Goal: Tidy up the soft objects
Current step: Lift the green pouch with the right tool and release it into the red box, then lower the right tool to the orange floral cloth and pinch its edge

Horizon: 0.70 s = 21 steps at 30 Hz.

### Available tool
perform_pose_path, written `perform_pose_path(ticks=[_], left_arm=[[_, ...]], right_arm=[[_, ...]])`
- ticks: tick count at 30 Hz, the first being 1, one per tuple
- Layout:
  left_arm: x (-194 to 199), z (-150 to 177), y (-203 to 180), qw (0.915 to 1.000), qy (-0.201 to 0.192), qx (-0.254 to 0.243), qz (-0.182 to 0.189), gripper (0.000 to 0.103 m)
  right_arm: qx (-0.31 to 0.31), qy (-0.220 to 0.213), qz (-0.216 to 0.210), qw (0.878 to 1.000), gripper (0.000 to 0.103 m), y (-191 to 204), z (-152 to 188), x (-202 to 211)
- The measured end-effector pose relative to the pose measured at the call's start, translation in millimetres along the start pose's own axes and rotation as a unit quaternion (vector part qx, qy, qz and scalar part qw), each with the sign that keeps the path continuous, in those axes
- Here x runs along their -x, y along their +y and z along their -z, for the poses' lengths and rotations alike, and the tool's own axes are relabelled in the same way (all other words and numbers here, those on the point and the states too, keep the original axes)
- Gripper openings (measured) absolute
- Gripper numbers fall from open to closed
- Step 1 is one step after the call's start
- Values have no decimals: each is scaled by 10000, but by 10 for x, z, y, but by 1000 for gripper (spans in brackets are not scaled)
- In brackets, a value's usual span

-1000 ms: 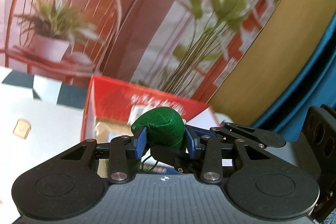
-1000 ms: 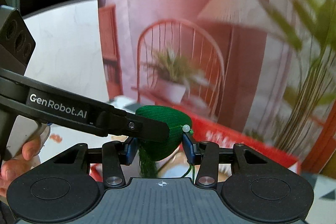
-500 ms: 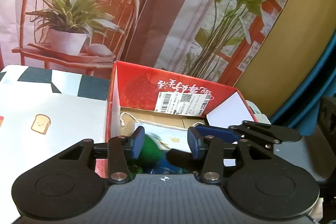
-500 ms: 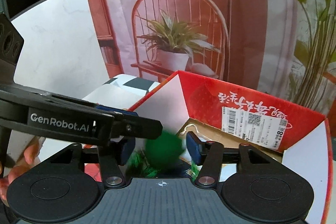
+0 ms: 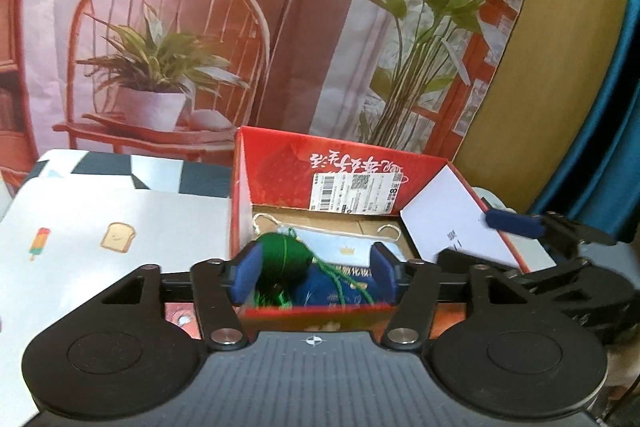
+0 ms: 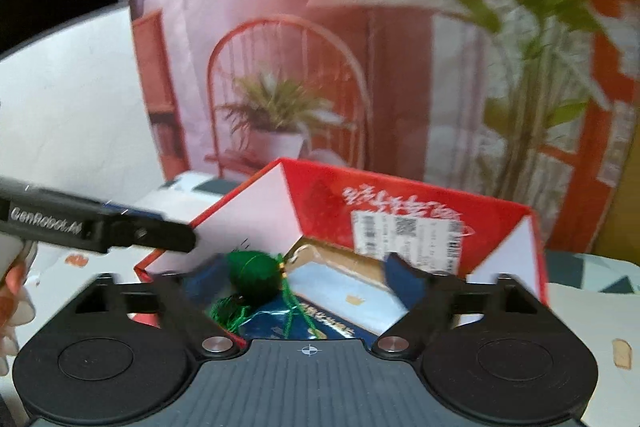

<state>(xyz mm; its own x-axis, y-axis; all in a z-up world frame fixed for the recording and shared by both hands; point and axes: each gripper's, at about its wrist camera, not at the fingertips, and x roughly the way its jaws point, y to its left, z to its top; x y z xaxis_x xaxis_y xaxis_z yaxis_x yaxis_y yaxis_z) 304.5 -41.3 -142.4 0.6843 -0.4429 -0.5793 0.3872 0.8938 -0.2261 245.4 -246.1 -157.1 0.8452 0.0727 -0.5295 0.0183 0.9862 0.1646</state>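
Observation:
A green thread-wound sachet with a tassel lies inside the open red box, on a dark blue packet and beside a light blue face mask. My left gripper hovers at the box's near wall, its jaws opening, and the sachet sits just past its left pad, free of both pads. In the right wrist view my right gripper is opening wide over the box, with the sachet loose below its jaws. The left gripper's fingers reach in from the left.
The box stands on a white mat printed with toast and an ice lolly. Its white side flaps stand up. A printed backdrop of a chair, plant and lamp rises right behind. A person's hand shows at the left edge.
A second ago both grippers were shut on the green sachet, held up over the box. Both sets of jaws have since widened and the sachet has dropped into the box.

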Motion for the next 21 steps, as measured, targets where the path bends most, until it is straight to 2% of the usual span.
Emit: perform_pose_path(ticks=[1,3,9,14,21], left_arm=[[50,46,-2,10000,-33,-13,-9,71],[134,132,-9,10000,-81,-35,-29,74],[295,454,-71,9999,-44,-80,-122,75],[308,713,-83,9998,81,102,-164,73],[292,999,-146,9995,207,39,-215,72]], right_arm=[[-72,-95,36,9999,103,-20,34,77],[-190,-176,72,9996,103,-57,93,187],[-394,-278,216,9986,103,-101,353,465],[-466,-311,747,9956,103,-60,669,587],[-493,9,835,9953,103,38,1123,575]])
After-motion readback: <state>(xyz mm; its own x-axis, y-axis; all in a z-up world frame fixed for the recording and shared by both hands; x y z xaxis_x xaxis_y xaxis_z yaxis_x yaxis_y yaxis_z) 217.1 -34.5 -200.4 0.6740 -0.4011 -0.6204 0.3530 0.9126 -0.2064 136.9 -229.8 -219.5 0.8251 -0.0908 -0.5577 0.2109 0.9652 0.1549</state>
